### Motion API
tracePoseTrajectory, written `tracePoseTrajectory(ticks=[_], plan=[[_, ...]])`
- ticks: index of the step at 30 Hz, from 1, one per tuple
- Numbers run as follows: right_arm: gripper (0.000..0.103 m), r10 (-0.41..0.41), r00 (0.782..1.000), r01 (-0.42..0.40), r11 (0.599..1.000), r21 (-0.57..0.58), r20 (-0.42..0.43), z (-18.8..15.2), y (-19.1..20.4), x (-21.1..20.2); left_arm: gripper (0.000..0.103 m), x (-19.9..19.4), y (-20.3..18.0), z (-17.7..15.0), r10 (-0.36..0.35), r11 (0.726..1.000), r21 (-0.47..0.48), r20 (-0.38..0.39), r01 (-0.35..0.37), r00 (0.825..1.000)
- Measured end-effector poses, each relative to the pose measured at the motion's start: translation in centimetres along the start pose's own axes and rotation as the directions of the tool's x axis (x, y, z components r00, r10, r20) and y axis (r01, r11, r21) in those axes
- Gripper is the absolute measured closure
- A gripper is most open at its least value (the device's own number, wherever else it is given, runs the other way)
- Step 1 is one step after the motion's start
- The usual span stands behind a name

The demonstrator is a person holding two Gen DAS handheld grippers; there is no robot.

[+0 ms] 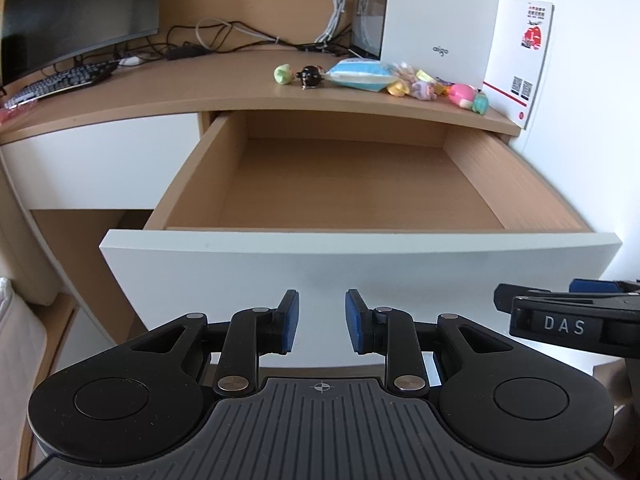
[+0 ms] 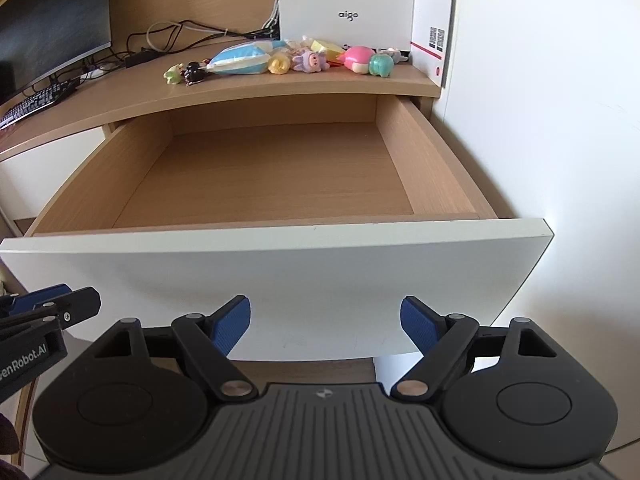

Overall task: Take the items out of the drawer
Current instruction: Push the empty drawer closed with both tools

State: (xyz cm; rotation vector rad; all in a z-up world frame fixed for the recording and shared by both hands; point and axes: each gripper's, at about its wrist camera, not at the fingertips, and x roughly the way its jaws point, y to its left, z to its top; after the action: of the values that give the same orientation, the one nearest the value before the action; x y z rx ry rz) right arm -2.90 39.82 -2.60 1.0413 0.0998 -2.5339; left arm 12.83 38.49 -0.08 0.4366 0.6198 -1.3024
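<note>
The wooden drawer [image 1: 192, 168] [image 2: 84, 176] is pulled out fully, and I see nothing lying on its bare floor. Several small toys sit in a row on the desk top above it: a blue-and-white packet [image 1: 358, 75] [image 2: 240, 61], a black figure [image 1: 310, 77] [image 2: 195, 73], a green one [image 1: 283, 74] [image 2: 173, 74], a pink one [image 1: 462, 95] [image 2: 358, 58]. My left gripper [image 1: 322, 322] hangs open in front of the white drawer front [image 1: 360, 272], nothing between its blue pads. My right gripper [image 2: 325, 326] is open wider, also empty, before the same drawer front [image 2: 280, 272].
A white box [image 1: 440, 20] [image 2: 346, 0] and a white-red booklet [image 1: 520, 60] stand against the right wall behind the toys. A monitor [image 1: 76, 16], a keyboard [image 1: 60, 82] and tangled cables [image 1: 224, 38] fill the desk's left side. The white wall [image 2: 540, 120] runs close along the drawer's right.
</note>
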Motion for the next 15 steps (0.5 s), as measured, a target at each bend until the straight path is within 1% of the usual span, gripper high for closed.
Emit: tracePoseTrajectory(ticks=[5,8,11,15], plan=[[0.02,0.008,1.0,-0.008,1.0,0.004,0.0,0.3,-0.1,0.4,0.075,0.4,0.0,0.5,0.007,1.0,-0.007,0.006,-0.007,1.0],[0.02,0.006,1.0,-0.006,1.0,0.0,0.008,0.4,-0.1,0.5,0.075,0.6,0.0,0.8,0.009,1.0,-0.004,0.027,-0.009,1.0],[0.02,0.01,1.0,-0.01,1.0,0.003,0.018,0.9,-0.1,0.7,0.075,0.8,0.0,0.8,0.005,1.0,-0.009,0.021,-0.005,1.0],[0.019,0.017,1.0,-0.016,1.0,-0.022,0.021,1.0,0.1,0.9,0.074,1.2,0.0,1.2,0.001,1.0,-0.01,0.016,-0.001,1.0]])
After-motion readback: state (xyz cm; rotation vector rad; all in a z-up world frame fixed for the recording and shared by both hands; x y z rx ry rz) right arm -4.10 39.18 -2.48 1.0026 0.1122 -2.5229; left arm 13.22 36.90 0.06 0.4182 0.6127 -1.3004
